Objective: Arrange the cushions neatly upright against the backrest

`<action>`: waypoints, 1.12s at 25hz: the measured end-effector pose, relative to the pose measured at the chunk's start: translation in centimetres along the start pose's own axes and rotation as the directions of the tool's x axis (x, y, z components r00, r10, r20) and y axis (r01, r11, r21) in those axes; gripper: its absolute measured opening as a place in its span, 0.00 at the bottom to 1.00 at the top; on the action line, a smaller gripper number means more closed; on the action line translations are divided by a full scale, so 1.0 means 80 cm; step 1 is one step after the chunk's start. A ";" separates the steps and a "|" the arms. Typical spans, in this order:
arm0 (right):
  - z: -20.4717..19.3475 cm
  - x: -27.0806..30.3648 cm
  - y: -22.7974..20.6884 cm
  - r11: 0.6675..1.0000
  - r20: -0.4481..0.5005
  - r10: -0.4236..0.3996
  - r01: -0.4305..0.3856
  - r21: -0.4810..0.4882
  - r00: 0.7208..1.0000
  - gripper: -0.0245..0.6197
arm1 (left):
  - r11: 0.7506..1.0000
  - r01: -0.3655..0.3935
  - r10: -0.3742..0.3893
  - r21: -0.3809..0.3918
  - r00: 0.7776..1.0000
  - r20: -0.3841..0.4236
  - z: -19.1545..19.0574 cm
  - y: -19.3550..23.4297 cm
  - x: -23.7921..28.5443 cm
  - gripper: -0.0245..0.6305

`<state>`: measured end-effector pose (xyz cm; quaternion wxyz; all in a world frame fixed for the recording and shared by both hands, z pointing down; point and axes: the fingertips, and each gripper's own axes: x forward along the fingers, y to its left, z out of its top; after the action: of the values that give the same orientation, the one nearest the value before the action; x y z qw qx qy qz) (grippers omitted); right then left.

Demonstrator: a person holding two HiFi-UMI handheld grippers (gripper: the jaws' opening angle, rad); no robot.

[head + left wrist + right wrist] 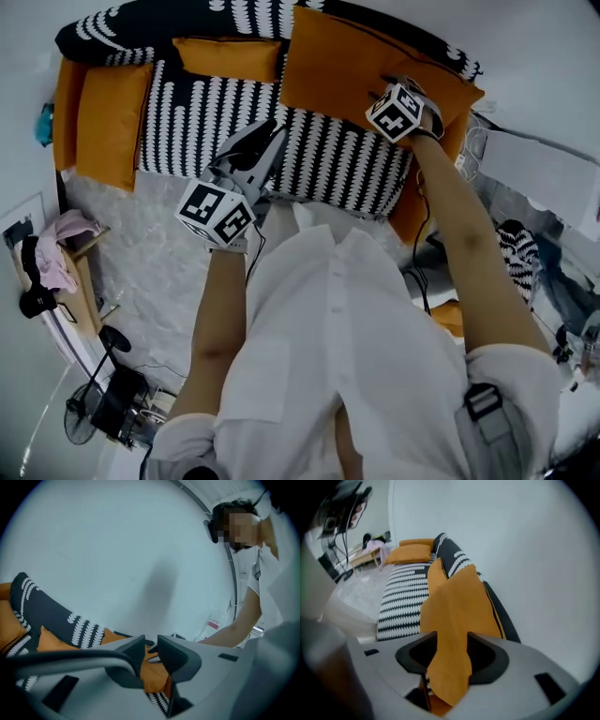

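Note:
A large orange cushion [356,66] leans against the right end of the black-and-white sofa's backrest [169,23]. My right gripper [392,86] points down onto its top edge. In the right gripper view the jaws [452,641] stand apart, and the cushion's [459,602] edge hangs loosely between them. A smaller orange cushion [228,56] lies at the back middle, and another [111,122] lies at the left end. My left gripper [270,131] hovers over the striped seat [309,155], holding nothing. Its jaws [151,641] show a narrow gap.
A low wooden table with pink cloth [70,244] stands left of the sofa, with a fan [80,422] and cables on the floor below it. To the right lie a striped item [520,253] and an orange piece [450,317]. A white wall rises behind the backrest.

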<state>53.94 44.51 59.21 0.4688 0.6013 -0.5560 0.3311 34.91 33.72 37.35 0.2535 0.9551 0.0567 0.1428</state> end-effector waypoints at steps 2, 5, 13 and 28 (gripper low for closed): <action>0.016 -0.028 0.015 0.987 0.097 0.022 -0.037 0.157 0.995 0.36 | 1.000 -0.022 0.022 -0.005 0.999 0.025 0.008 -0.001 -0.019 0.18; 0.040 -0.067 0.038 0.922 0.254 0.037 -0.132 0.365 0.966 0.35 | 0.997 -0.083 0.083 -0.011 0.994 0.067 0.017 0.004 -0.050 0.18; 0.147 -0.122 0.140 0.780 0.516 0.060 -0.363 0.510 0.854 0.27 | 0.968 -0.242 0.251 -0.069 0.949 0.189 0.025 0.038 -0.173 0.18; 0.454 -0.152 0.427 0.878 0.609 0.373 -0.478 0.013 0.701 0.23 | 0.908 -0.367 0.416 -0.204 0.854 0.313 -0.011 0.194 -0.494 0.18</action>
<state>14.02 17.01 42.30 0.1303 0.5658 -0.7669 0.2734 -2.47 13.52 36.19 0.2898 0.9367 -0.1949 0.0230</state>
